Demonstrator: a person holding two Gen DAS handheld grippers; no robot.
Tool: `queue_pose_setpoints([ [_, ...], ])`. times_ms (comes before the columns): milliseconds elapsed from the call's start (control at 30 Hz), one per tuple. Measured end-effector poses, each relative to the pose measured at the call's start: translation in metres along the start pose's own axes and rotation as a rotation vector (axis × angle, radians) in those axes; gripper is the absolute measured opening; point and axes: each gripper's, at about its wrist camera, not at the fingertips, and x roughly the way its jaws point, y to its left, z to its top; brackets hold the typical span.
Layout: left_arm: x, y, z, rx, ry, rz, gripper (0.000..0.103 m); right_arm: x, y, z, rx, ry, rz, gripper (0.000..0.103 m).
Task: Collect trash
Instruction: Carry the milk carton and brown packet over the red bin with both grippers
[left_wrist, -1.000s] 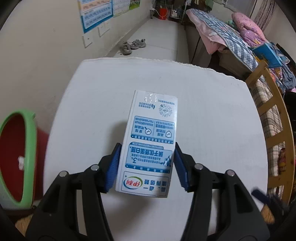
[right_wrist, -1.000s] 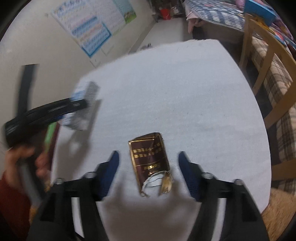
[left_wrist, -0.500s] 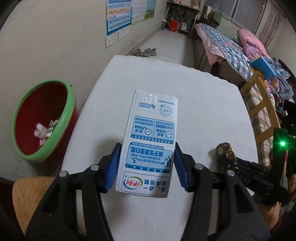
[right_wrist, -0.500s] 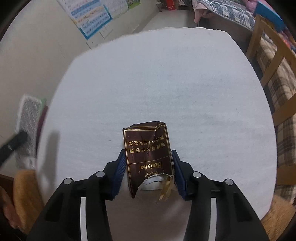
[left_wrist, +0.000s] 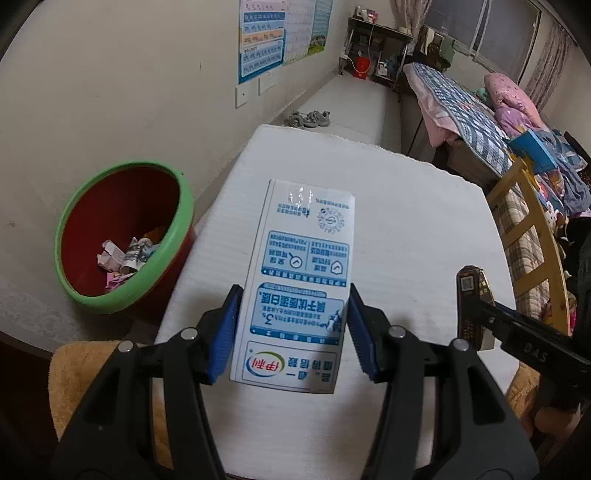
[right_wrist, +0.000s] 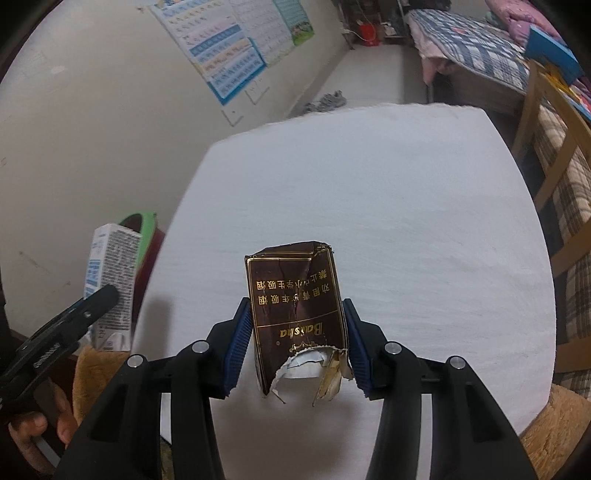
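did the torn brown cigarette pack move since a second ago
Yes. The torn brown cigarette pack lay flat on the white table between open pads; now it is off the table, clamped in the right gripper.

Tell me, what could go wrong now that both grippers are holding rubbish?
The torn cigarette pack looks crumpled and is pinched only near its ripped end by the right gripper, so it might slip out. The milk carton in the left gripper is not over the red bin yet; released now, it would miss.
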Motion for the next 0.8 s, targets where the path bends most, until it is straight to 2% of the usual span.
queue_pose_setpoints([
  [233, -0.01, 0.009, 0.001, -0.007, -0.032, 0.01, 0.053, -0.011, 0.025, 0.001, -0.05, -0.021, 0.028, 0.047],
  [533, -0.038, 0.021, 0.01, -0.01, -0.118, 0.053, 0.053, -0.031, 0.06, 0.011, -0.125, -0.083, 0.074, 0.047],
  [800, -0.052, 0.037, 0.014, -0.034, -0.164, 0.087, 0.053, -0.032, 0.089, 0.014, -0.188, -0.087, 0.094, 0.047],
])
